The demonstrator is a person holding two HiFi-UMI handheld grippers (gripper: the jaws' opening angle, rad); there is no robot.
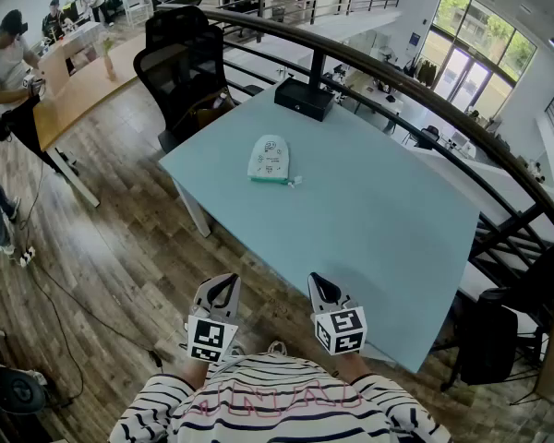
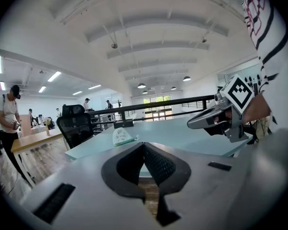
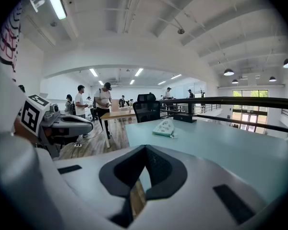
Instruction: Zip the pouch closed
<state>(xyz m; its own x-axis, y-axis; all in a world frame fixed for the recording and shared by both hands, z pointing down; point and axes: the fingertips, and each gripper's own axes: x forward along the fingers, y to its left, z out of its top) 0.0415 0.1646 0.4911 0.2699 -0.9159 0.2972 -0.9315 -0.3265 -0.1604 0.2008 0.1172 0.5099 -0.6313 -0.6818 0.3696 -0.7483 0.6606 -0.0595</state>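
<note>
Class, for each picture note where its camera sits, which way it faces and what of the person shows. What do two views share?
Head view: on the person's head, looking steeply down at the table; shows the striped shirt, left hand-held gripper and right hand-held gripper.
Left gripper view: rides the left one, facing across the table over its shut jaws; shows the right one and the shirt.
Right gripper view: the mirror case, jaws shut; shows the left one.
Shared: the pouch.

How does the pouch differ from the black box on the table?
The pouch is pale with green trim and rounded; the black box is dark and rectangular. The pouch lies flat near the middle of the table; the black box sits at its far edge. Both rest on the table.
</note>
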